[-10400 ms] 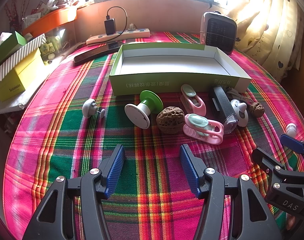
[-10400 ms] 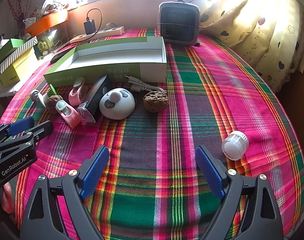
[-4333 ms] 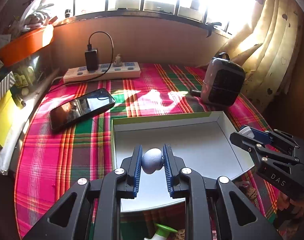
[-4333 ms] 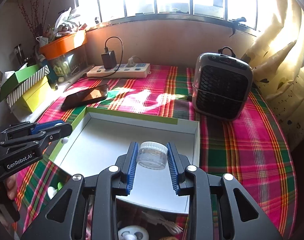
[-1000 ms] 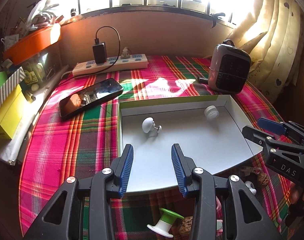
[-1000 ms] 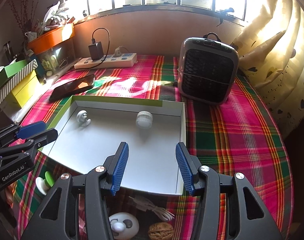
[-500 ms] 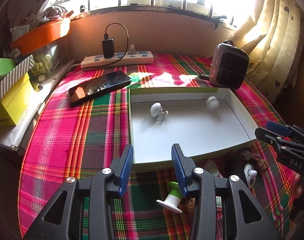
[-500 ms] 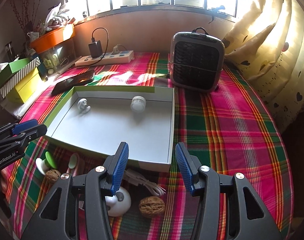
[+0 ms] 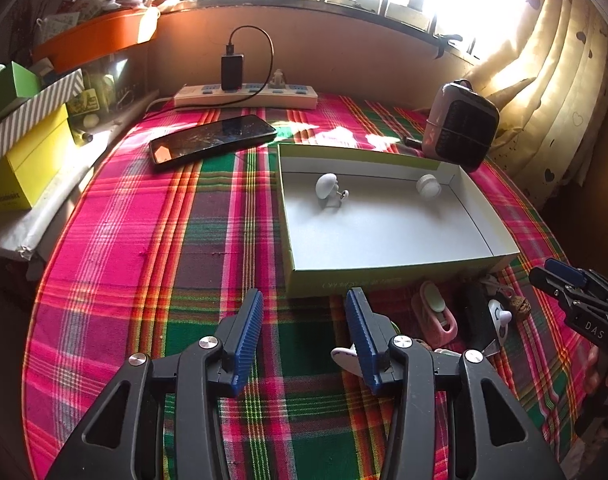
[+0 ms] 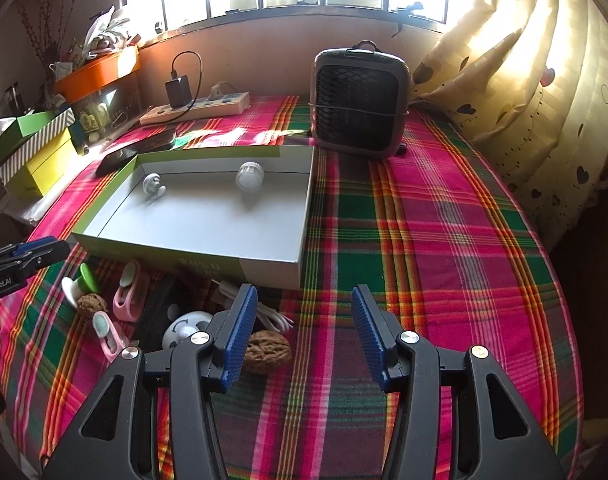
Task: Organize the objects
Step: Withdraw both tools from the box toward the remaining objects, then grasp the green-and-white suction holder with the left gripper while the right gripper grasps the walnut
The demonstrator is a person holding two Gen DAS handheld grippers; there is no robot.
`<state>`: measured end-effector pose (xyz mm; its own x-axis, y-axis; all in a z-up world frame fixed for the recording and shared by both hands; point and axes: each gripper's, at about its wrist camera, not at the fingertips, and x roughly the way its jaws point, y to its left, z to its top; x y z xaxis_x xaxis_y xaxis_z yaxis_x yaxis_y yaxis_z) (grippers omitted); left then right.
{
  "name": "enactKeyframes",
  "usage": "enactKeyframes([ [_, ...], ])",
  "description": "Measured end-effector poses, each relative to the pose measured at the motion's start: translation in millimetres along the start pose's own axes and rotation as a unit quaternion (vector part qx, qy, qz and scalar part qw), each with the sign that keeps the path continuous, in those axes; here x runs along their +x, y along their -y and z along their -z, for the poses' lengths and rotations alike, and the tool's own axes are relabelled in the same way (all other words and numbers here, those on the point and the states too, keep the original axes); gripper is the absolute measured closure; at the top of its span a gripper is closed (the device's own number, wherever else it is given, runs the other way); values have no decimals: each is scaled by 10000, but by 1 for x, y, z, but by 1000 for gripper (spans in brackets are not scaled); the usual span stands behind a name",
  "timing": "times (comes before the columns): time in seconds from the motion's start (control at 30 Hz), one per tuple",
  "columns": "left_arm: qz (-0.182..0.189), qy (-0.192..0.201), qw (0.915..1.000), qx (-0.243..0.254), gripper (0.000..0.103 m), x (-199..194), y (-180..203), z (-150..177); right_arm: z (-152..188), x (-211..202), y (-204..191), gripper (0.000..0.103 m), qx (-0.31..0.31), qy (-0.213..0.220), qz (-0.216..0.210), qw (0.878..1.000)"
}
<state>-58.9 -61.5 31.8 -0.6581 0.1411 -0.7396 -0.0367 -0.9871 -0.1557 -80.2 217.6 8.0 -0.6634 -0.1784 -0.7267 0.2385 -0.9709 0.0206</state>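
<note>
Far left, off the plaid tablecloth [image 9: 208, 240]: stacked yellow box [image 9: 28, 160] with a striped box on top, orange planter [image 9: 96, 40] above. Power strip [image 9: 244, 96] at the back wall with a black charger plugged in; dark phone [image 9: 212, 140] lying flat in front of it, near the tray's back-left corner. Left gripper [image 9: 304, 332] hovers over bare cloth in front of the tray's near-left corner, jaws opening, nothing between them; a white-and-green spool [image 10: 78, 284] pokes out just behind its right finger. Green-sided tray [image 9: 383, 276] sits mid-table, open top, holding two things only: a small white mushroom-shaped knob [image 9: 327, 188] at back left, and a small white-lidded jar [image 9: 427, 188] at the back wall, well apart from each other. In front of the tray's near wall, on the cloth: pink clip [image 10: 128, 292], a second pink clip [image 10: 106, 332], walnut [image 10: 90, 304] beside the spool, a black item partly hidden, white round panda-face gadget [image 10: 184, 332], white cable [image 10: 272, 316], second walnut [image 10: 266, 350] touching or just beside the right gripper's left finger. Right gripper [image 10: 304, 332] over the cloth off the tray's near-right corner, jaws apart, empty. Small heater [image 10: 359, 104] upright behind the tray's right end. Curtain [image 10: 523, 100] far right.
</note>
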Motion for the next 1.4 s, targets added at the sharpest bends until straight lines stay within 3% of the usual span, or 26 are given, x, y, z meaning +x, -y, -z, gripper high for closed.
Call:
enactKeyframes([
  [0.5, 639, -248, 9976, -79, 57, 3, 5, 15, 25, -3, 4, 53, 181, -142, -170, 9996],
  [0.93, 676, -380, 9970, 8, 57, 10, 15, 19, 30, 10, -5, 52, 106, -314, -419, 9986],
  [1.4, 478, -386, 9980, 175, 56, 18, 22, 14, 25, 23, -7, 46, -25, -413, -338, 9986],
])
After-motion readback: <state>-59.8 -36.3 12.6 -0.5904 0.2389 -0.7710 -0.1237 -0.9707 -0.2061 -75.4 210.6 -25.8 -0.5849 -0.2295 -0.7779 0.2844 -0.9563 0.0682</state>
